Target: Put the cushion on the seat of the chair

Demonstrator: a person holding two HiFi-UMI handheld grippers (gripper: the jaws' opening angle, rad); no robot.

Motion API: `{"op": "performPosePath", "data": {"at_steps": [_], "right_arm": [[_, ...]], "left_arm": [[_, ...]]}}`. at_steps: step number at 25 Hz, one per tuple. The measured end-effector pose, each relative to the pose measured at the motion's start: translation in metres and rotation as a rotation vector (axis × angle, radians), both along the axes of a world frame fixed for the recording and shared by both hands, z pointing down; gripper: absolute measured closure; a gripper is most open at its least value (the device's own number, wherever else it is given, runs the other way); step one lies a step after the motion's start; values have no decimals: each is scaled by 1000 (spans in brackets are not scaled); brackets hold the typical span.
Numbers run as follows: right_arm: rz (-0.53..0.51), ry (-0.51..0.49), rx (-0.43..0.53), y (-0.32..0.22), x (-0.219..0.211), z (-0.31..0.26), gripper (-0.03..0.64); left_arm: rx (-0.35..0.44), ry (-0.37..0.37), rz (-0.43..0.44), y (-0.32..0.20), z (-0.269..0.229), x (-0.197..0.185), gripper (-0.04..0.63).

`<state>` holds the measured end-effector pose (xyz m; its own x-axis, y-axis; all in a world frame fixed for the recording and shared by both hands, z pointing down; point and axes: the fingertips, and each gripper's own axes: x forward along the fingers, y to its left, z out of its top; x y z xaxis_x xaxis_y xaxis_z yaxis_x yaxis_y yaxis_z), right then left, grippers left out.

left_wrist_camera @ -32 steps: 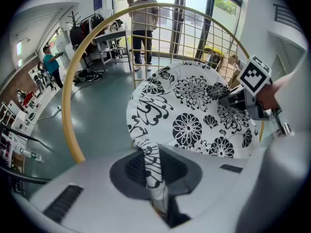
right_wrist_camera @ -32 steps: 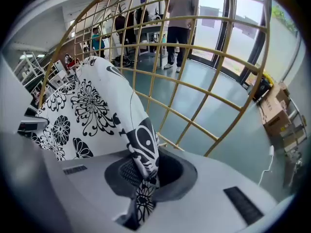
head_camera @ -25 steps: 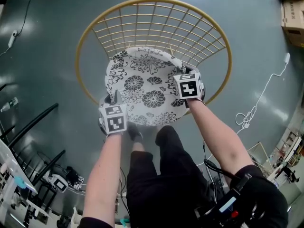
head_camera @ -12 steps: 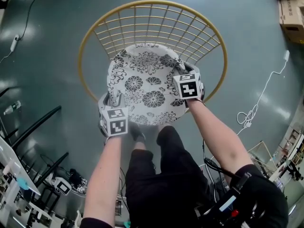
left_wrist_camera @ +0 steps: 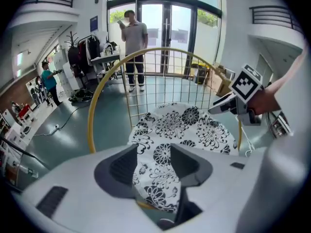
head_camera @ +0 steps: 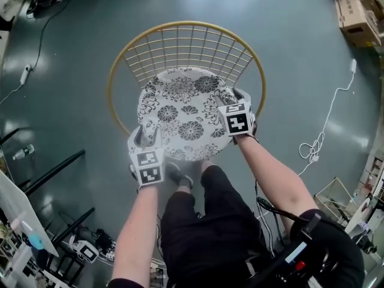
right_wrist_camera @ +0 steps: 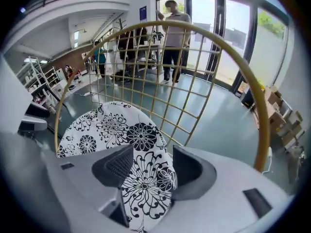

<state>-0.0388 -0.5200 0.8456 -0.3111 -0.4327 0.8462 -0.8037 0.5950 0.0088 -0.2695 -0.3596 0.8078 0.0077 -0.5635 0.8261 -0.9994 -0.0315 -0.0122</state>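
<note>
The round white cushion with black flowers [head_camera: 183,110] lies flat on the seat of the gold wire chair [head_camera: 120,71], inside its hoop back. My left gripper [head_camera: 147,131] hangs above the cushion's near-left edge. Its jaws are opening, and the pads stand clear of the fabric [left_wrist_camera: 180,125] that shows below the gap [left_wrist_camera: 154,154]. My right gripper [head_camera: 235,98] is over the cushion's right edge. Its jaws are opening too, and the cushion [right_wrist_camera: 116,130] shows beneath and between them [right_wrist_camera: 148,166], untouched. The right gripper [left_wrist_camera: 233,103] also appears across the seat in the left gripper view.
Cardboard boxes [head_camera: 357,8] sit at the far right. A white cable [head_camera: 324,131] trails over the grey floor to the right of the chair. Black racks [head_camera: 48,173] stand on the left. People [left_wrist_camera: 133,38] stand by the glass doors beyond the chair.
Both grippers have opened, let go of the cushion's edges and lifted away. The cushion stays on the seat.
</note>
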Motion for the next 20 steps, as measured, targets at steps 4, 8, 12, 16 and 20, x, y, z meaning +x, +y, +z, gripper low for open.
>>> {"op": "performPosePath", "data": {"at_steps": [4, 8, 12, 16, 20], "right_arm": [[8, -73, 47, 14, -1, -50, 432], [-13, -155, 111, 31, -8, -111, 519], [-7, -218, 168, 47, -11, -166, 563], [9, -304, 218, 59, -20, -222, 578], [3, -379, 260, 78, -29, -274, 584]], "left_arm": [[95, 45, -3, 4, -45, 9, 388], [177, 74, -37, 15, -93, 10, 427], [242, 100, -30, 30, -133, 12, 469], [348, 124, 16, 34, -177, 14, 508], [456, 136, 40, 40, -229, 10, 531]]}}
